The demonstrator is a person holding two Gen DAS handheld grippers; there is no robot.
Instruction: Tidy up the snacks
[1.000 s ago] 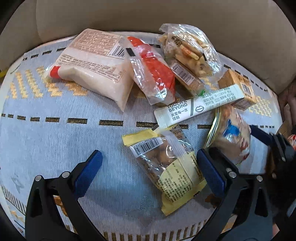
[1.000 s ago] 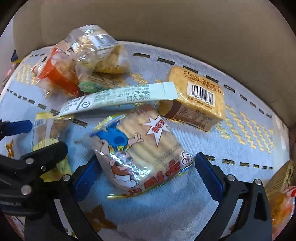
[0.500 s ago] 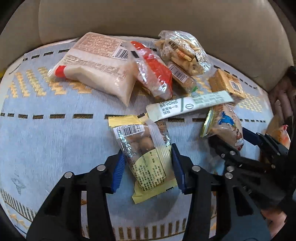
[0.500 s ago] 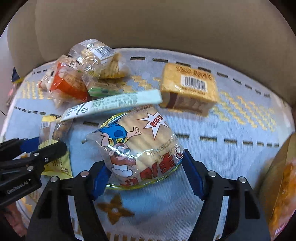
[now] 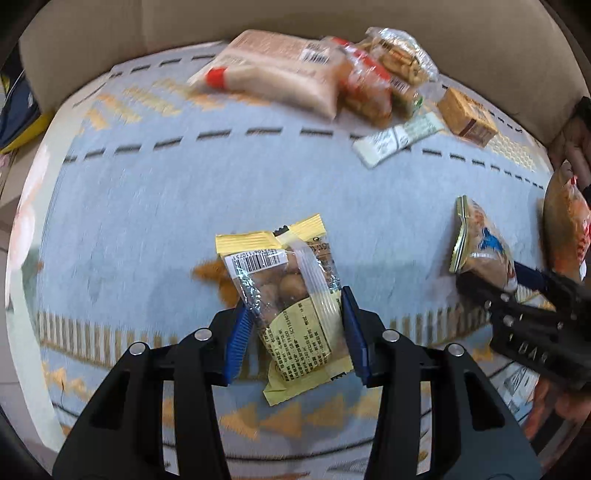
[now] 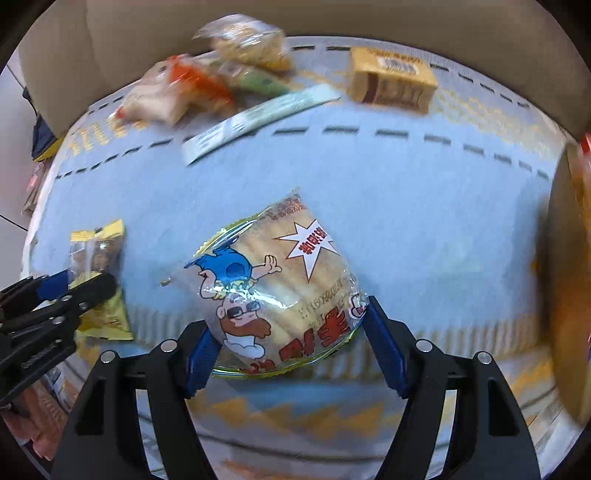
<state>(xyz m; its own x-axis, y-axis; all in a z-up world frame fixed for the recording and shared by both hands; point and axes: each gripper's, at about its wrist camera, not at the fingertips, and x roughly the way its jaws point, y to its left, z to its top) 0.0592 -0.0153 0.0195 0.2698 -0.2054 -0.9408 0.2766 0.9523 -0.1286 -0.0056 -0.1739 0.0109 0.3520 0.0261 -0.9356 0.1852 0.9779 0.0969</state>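
Both packets have been lifted clear of the pile since half a second ago: the yellow nut packet (image 5: 295, 295), then merely straddled on the cloth, is now pinched between the blue pads of the left gripper (image 5: 297, 332), and the cartoon cracker bag (image 6: 273, 291), then only being closed upon, is clamped by the right gripper (image 6: 288, 347) across its lower half. The pile is seen noticeably farther off in both wrist views, and the blur in both suggests that both tools are being carried (the direction cannot be read from single frames). For the task, this is judged to mean that two snacks have been separated at once and are on their way to be sorted, while the rest remain to be dealt with: the large pale packet (image 5: 280, 70), the red-and-clear bag (image 5: 365, 88), the clear bag of small biscuits (image 5: 399, 55), the long white sachet (image 5: 397, 138) and the tan biscuit box (image 5: 467, 114) are left clustered at the far edge. The surface is a pale blue woven cloth (image 5: 147, 206) with dashed black lines and orange-yellow motifs, spread over what appears to be a beige upholstered seat (image 5: 110, 33); its back rises behind the pile. An orange packet (image 5: 567, 229) is seen at the right margin, and part of a hand (image 5: 550, 410) shows beneath the right gripper.
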